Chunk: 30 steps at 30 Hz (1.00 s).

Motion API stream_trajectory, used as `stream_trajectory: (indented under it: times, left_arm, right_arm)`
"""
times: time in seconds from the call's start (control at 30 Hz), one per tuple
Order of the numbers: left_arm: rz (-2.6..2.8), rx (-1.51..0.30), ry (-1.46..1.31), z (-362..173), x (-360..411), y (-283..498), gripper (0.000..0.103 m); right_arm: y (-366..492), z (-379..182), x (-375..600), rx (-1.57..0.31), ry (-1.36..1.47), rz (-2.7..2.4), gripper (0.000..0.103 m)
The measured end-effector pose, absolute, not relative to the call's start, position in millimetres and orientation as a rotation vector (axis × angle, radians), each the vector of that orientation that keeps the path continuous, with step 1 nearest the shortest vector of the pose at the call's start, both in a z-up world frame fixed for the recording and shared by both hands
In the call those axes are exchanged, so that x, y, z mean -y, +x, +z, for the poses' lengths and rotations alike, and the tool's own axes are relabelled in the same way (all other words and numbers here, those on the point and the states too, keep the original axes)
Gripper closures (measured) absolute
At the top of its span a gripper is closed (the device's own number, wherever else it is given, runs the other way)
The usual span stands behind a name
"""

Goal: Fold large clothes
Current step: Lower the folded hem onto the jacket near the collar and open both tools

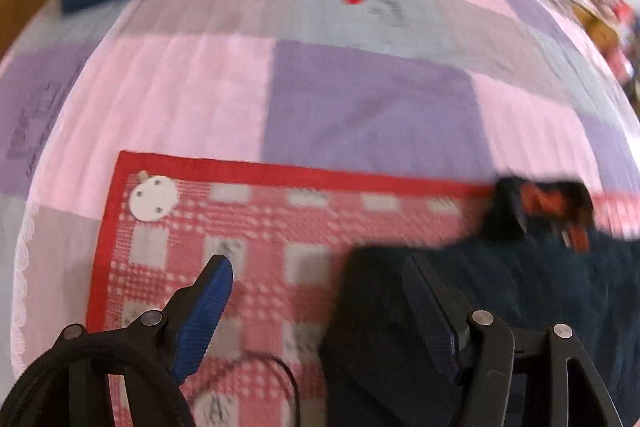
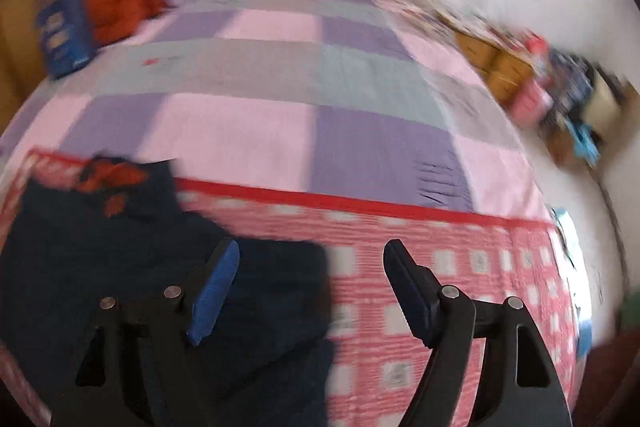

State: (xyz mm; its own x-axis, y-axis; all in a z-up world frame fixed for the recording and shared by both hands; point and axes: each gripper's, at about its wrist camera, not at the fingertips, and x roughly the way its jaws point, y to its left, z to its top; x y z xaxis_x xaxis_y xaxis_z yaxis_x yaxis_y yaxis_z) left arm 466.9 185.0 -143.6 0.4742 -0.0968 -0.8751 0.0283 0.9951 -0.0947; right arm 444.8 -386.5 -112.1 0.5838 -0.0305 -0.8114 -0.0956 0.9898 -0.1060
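Jaws of left gripper (image 1: 320, 267) wide apart and empty, right gripper (image 2: 312, 251) likewise, above dark garment (image 2: 100, 247)

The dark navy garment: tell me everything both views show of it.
The dark navy garment looks like soft, thick cloth, with orange-red patches near its far edge. It lies in a roughly flattened heap on the red checked blanket, which covers the near end of the bed. In both views it reaches under the fingers, yet the left gripper and right gripper both stand open, with nothing pinched. Blur hides seams, sleeves and its exact type.
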Motion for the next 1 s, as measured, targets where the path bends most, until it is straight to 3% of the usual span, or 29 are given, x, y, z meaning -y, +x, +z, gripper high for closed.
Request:
stream_trajectory:
  times: [0.2,0.47,0.6,0.73,1.0]
  left_arm:
    - [-0.202,-1.071,0.048,-164.8,-102.6,344.8,0.027]
    - [-0.356,-1.102,-0.010,-227.6,-16.0,205.2,0.027]
    - [-0.307,-1.054,0.068,-255.6,-1.8,222.5,0.016]
    - [-0.271,-1.000,0.060,-255.3,0.7,265.6,0.008]
    - [-0.164,-0.908,0.050,-243.6,7.4,352.7,0.000]
  right_arm:
    - [341.2,-149.4,273.9,-0.982,-0.286,0.203,0.024]
    - [223.1,-211.4,219.5,-1.022,-0.276,0.114,0.024]
    - [245.7,-241.0,207.2,-1.000,-0.369,0.091,0.018]
    - [299.8,-240.9,207.8,-0.902,-0.384,0.044,0.001]
    - [408.0,-245.2,206.8,-0.904,-0.312,0.066,0.000]
